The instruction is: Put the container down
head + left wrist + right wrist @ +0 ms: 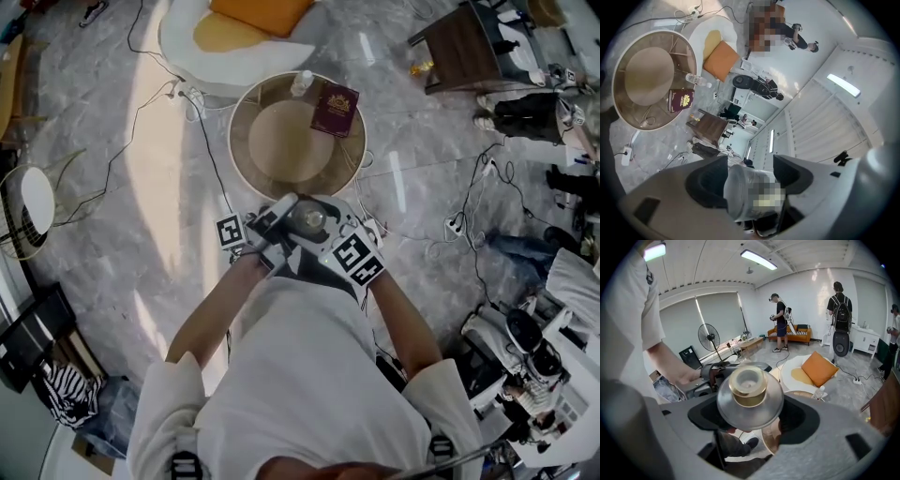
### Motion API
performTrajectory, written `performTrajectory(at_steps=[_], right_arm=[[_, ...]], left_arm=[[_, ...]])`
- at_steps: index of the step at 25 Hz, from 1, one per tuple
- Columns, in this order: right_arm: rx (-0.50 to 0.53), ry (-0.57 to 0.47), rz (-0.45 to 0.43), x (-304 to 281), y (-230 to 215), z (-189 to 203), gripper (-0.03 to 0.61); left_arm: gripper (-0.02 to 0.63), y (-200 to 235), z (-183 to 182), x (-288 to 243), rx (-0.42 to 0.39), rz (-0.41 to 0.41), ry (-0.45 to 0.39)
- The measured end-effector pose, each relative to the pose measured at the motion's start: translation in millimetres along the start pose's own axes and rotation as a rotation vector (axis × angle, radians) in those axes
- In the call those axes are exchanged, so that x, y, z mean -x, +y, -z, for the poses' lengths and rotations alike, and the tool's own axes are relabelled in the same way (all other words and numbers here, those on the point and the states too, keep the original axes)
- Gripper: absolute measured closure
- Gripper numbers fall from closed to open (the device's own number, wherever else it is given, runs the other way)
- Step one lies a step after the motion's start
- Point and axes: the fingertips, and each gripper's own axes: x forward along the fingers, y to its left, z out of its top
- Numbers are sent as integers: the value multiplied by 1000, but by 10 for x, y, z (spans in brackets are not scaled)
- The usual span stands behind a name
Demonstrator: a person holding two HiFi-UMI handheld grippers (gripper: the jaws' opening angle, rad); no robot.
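Observation:
Both grippers meet in front of my chest, just short of the round table point(246, 103). My left gripper point(750, 177) is shut on a translucent cylindrical container point(743, 187), whose end faces that camera. My right gripper point(750, 414) has its pads against the rim of a silver lid with a brass knob point(749, 392). In the head view the silver lid point(307, 220) shows between the left gripper point(279, 220) and the right gripper point(328, 232). From the right gripper view, the left gripper point(717, 373) and a hand sit just behind the lid.
On the table lie a maroon booklet point(335, 110) and a clear bottle point(302, 82). A white seat with an orange cushion point(261, 13) stands beyond it. Cables and a power strip point(454, 225) cross the marble floor. A dark wooden table point(469, 47) is at the far right; people stand around.

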Motion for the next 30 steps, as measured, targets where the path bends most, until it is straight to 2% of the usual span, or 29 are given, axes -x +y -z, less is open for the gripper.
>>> performTrajectory(at_steps=[5, 10, 16, 22, 30], right_arm=[[21, 16, -15, -69, -165, 83, 242], [50, 33, -52, -168, -411, 175, 242], [56, 52, -108, -333, -751, 331, 242], [65, 53, -144, -580, -1022, 534, 242], [64, 72, -186, -978, -1374, 899, 242]], left_arm=[[324, 121, -108, -103, -33, -21, -7], [324, 303, -281, -241, -35, -32, -53], [324, 563, -539, -408, -91, -66, -107], [324, 880, -797, -474, -94, -75, -177], [324, 1402, -1154, -510, -81, -94, -231]])
